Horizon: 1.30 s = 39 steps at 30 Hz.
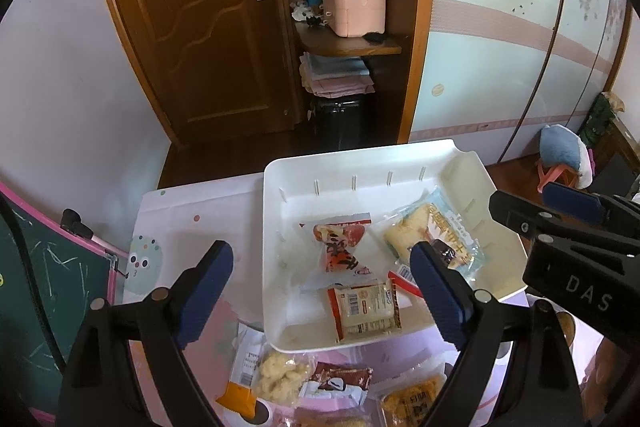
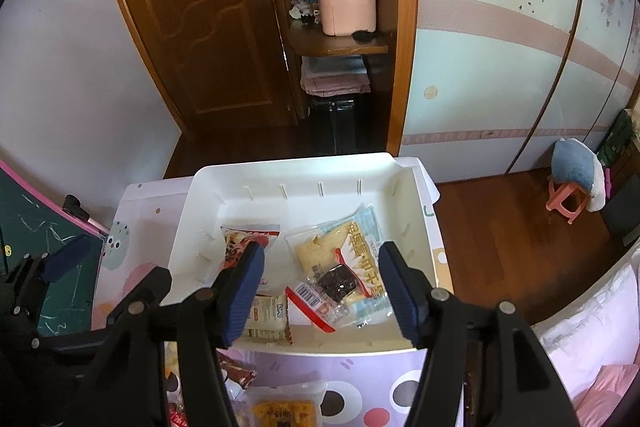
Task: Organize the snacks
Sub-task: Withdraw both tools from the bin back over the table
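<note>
The job looks partly done: four snack packets lie inside a white tray (image 2: 208, 183), while several more wait loose on the counter (image 2: 360, 371), which is covered in a pastel patterned sheet.

The tray sits ahead of both pairs of tongs, on the far part of the counter. Seen from the right tongs (image 2: 322, 291), whose blue-padded fingers stand apart and hold nothing, the contents are these: a red and white packet (image 2: 248, 237) just beyond the left finger; a pale blue packet with a yellow cake (image 2: 320, 247) ahead, between the fingers; a clear packet with a dark snack and a red edge (image 2: 332, 287) lying on top of the blue one, closest between the fingers; and a small cream packet (image 2: 268, 319) by the tray's near wall.

The left tongs (image 1: 320, 291) are also spread wide and empty, poised over the tray's near left corner. Below them, nearer than the tray, lie a bag of pale puffed pieces (image 1: 280, 375), a brown wrapped bar (image 1: 340, 381) and an orange-yellow packet (image 1: 412, 399), all not yet put away.
</note>
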Tool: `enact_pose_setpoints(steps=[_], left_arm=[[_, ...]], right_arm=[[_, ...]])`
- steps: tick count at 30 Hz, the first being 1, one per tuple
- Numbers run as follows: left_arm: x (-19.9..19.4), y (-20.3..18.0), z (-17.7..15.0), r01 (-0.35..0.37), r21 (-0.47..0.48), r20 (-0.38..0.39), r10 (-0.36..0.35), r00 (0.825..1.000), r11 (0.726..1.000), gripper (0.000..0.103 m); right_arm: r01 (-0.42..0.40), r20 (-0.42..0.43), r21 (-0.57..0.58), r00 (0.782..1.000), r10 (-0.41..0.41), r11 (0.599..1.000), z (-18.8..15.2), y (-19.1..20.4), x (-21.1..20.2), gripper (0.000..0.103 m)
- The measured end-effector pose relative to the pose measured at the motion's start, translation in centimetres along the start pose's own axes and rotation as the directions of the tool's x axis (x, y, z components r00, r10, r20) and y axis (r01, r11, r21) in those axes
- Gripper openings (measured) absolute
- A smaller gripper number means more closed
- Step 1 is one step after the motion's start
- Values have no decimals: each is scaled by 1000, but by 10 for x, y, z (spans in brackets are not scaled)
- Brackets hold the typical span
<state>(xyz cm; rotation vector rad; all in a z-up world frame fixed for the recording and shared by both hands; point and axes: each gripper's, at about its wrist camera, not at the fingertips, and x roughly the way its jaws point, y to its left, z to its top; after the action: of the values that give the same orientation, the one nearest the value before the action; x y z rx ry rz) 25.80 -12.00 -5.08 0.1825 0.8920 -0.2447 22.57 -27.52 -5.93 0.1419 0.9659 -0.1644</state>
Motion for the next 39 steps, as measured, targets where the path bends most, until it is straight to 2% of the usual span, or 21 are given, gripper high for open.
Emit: enact_pose_setpoints(steps=[12,17,27,33,39], left_arm=[[-47,9,-17,13,-23,27,-12,1000,1000,93],[-73,15,-31,18,-34,51,-17,999,999,95],[-119,27,-73,11,-24,76,-9,997,1000,97],[-141,33,-103,6,-10,80,-6,997,1000,97],[-160,40,-130,12,-24,98,-9,995,1000,97]], right_arm=[[-6,38,-18,999,7,1000,-21,3,-49,64],[-8,58,-36,998,10,999,-38,5,-76,68],[-11,66,-85,998,16,996,-89,2,-124,73],[-1,37,-120,999,6,993,-126,0,-137,73],[42,20,-169,999,-39,985,-165,0,-143,73]])
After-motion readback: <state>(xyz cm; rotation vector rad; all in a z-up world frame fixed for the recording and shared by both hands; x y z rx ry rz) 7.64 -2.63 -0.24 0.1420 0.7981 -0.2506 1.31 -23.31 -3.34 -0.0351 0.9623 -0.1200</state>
